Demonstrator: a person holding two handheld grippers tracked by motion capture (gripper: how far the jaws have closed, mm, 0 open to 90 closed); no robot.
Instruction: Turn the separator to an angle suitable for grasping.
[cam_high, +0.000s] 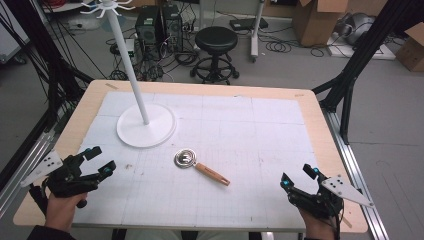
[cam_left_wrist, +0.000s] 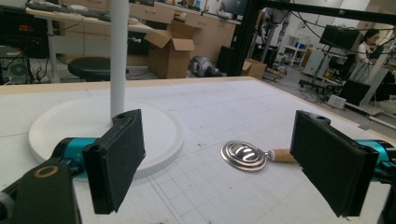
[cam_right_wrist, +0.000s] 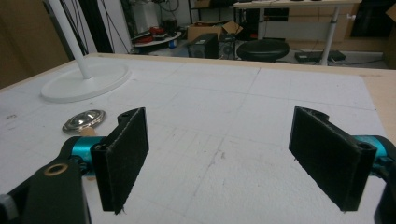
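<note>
A small metal strainer (cam_high: 185, 158) with a wooden handle (cam_high: 212, 174) lies flat near the middle of the white mat; its round head (cam_left_wrist: 243, 155) (cam_right_wrist: 84, 120) is in both gripper views. A white stand with a round base (cam_high: 146, 125) (cam_left_wrist: 93, 126) (cam_right_wrist: 84, 83) and a tall pole (cam_high: 131, 75) rises at the back left, hooks at its top. My left gripper (cam_high: 100, 160) (cam_left_wrist: 219, 172) rests open at the front left, nothing between its pads. My right gripper (cam_high: 298, 177) (cam_right_wrist: 219, 158) is open at the front right, also holding nothing.
The wooden table (cam_high: 320, 125) carries a white gridded mat (cam_high: 250, 130). Beyond it are a black stool (cam_high: 216, 40), computer towers (cam_high: 159, 25), cables, cardboard boxes (cam_high: 315, 20) and black frame legs (cam_high: 350, 75). A person sits far off at the right of the left gripper view.
</note>
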